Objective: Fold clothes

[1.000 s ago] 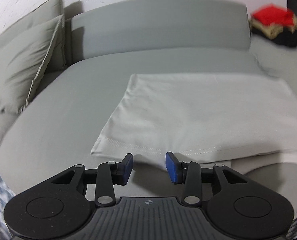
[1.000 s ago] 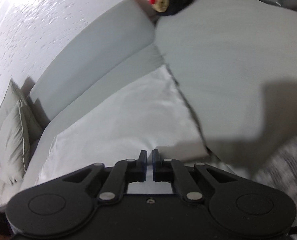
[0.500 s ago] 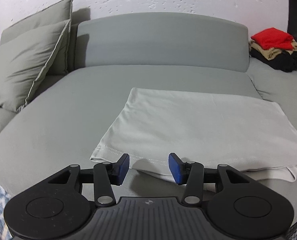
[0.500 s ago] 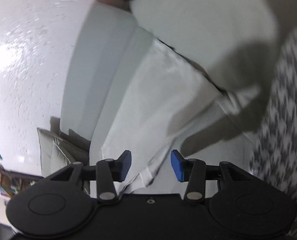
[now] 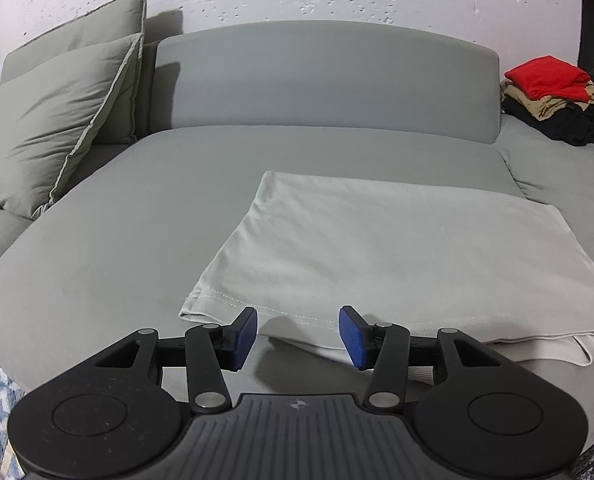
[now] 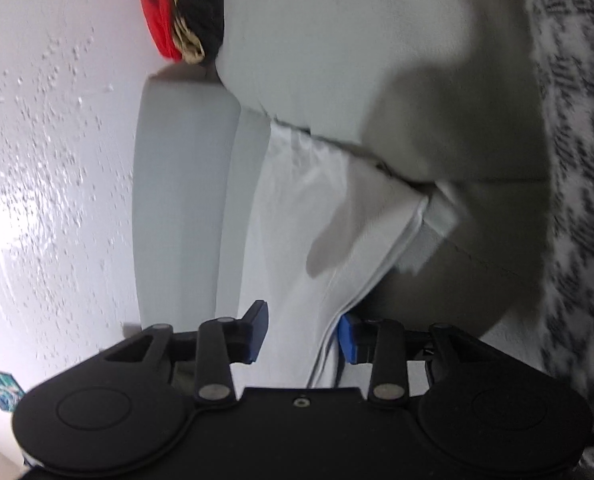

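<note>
Left gripper (image 5: 297,330) — fingers spread, nothing between them, hovering just short of the stitched hem of the pale garment (image 5: 397,248). Right gripper (image 6: 300,334) rolled onto its side, also spread, with the garment's layered right edge running between its fingers, not pinched.

Garment lies flat on the grey sofa seat (image 5: 137,216), doubled over, a lower layer peeking out at the near right corner.

Judgement: mid-fold, between grasps. A further fold would need both claws closing on one edge through every layer, lifted evenly.

Far right — stack of folded clothes (image 5: 553,96), red on top.
</note>
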A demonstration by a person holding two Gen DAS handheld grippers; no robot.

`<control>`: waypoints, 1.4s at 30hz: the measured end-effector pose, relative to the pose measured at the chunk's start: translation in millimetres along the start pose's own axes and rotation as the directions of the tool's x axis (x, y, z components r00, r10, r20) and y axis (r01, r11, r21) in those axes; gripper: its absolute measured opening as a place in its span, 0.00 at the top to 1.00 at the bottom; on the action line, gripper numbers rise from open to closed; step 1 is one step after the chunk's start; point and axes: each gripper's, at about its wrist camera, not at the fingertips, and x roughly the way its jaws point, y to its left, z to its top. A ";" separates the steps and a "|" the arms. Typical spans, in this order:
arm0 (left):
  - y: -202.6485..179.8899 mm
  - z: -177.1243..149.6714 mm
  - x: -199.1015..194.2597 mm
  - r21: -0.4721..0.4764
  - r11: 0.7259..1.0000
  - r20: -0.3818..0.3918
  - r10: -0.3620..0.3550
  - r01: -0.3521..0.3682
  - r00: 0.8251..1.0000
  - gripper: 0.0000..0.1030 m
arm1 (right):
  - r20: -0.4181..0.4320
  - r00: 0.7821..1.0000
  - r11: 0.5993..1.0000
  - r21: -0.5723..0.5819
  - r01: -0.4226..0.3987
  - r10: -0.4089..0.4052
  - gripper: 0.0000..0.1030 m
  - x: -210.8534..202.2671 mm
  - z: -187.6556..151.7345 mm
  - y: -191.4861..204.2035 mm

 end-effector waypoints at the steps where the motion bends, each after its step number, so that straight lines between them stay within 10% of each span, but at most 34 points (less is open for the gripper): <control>1: 3.6 0.5 0.5 -0.018 1.000 -0.003 -0.005 0.005 1.000 0.54 | 0.019 1.000 1.000 -0.006 -0.002 0.002 0.65 0.5 1.0 0.6; 11: 50.1 19.3 16.4 -0.226 0.973 -0.051 -0.067 0.054 0.996 0.68 | 0.080 0.997 0.999 0.032 0.023 -0.025 0.69 3.0 16.1 4.9; 16: 45.6 33.5 48.7 -0.083 0.993 -0.229 0.059 -0.079 0.972 0.79 | 0.120 0.991 0.998 0.013 0.056 -0.057 0.71 8.6 20.3 6.3; 20: 41.8 27.2 43.9 -0.028 0.997 -0.190 0.061 -0.068 0.980 0.79 | 0.138 0.983 0.993 0.017 0.120 -0.121 0.97 11.7 24.7 9.3; 26: 62.1 19.3 21.8 -0.125 0.991 -0.058 -0.053 0.045 0.997 0.68 | 0.180 0.961 0.948 -0.203 0.245 -0.209 0.97 19.0 10.7 48.2; 34: 96.1 14.4 18.0 -0.333 0.942 0.011 -0.046 0.047 0.999 0.66 | 0.316 0.907 0.683 -0.599 0.417 -0.277 0.97 32.8 -29.8 141.3; 42: 128.7 7.8 19.8 -0.508 0.861 0.030 -0.016 0.029 0.999 0.66 | 0.281 0.955 0.219 -0.930 0.295 -0.094 0.97 55.8 -165.2 237.5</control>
